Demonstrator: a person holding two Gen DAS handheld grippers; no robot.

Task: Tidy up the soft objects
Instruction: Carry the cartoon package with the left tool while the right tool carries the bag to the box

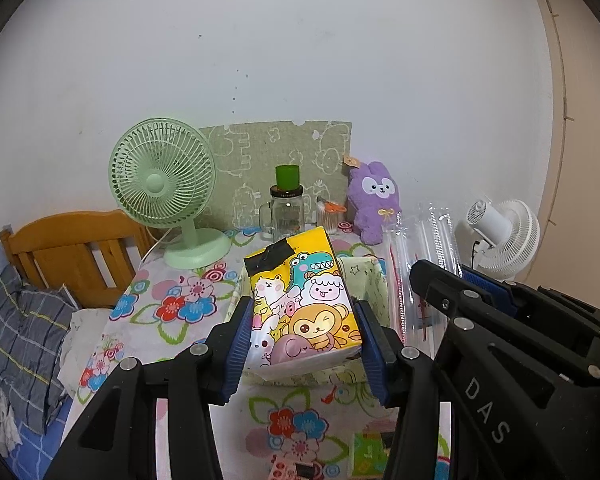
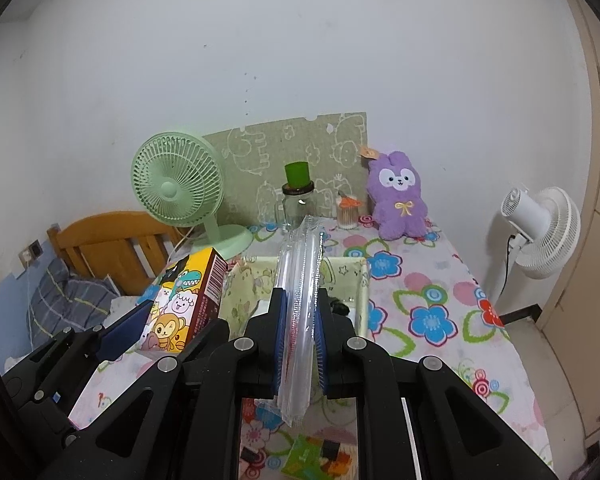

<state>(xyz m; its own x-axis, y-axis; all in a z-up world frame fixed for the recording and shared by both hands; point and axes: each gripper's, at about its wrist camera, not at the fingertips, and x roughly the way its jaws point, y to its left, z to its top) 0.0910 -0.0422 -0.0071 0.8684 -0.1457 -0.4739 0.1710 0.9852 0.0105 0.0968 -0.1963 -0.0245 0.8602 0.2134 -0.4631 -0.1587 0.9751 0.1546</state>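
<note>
Flowered cloth [image 1: 172, 300] covers a table against a white wall; wooden bed frame [image 1: 76, 256] off to the far left.

Left wrist view: left gripper [image 1: 304, 344] is clamped on a yellow cartoon tissue pack [image 1: 300, 304], blue pads pressed to both long sides, pack tilted with its far end raised. Directly beneath and beyond the fingers sits a green fabric bin [image 1: 364, 276], open top. Ahead to the left, a green desk fan [image 1: 162, 184]; straight ahead, a glass jar [image 1: 286, 216] with a green cap; ahead to the right, a purple plush rabbit [image 1: 374, 200] against the wall. Right gripper [image 1: 460, 276] enters close on the right, carrying a clear plastic packet [image 1: 424, 256].

Right wrist view: right gripper [image 2: 300, 336] is closed tight on the clear plastic packet [image 2: 298, 312], which stands on edge between the pads and sticks out past the fingertips. Green fabric bin [image 2: 360, 288] lies just ahead, below the packet. Tissue pack [image 2: 184, 300] hangs near left in the left gripper [image 2: 164, 320]. Plush rabbit [image 2: 398, 200] far ahead to the right; white standing fan [image 2: 540, 232] farther right, off the table.
</note>
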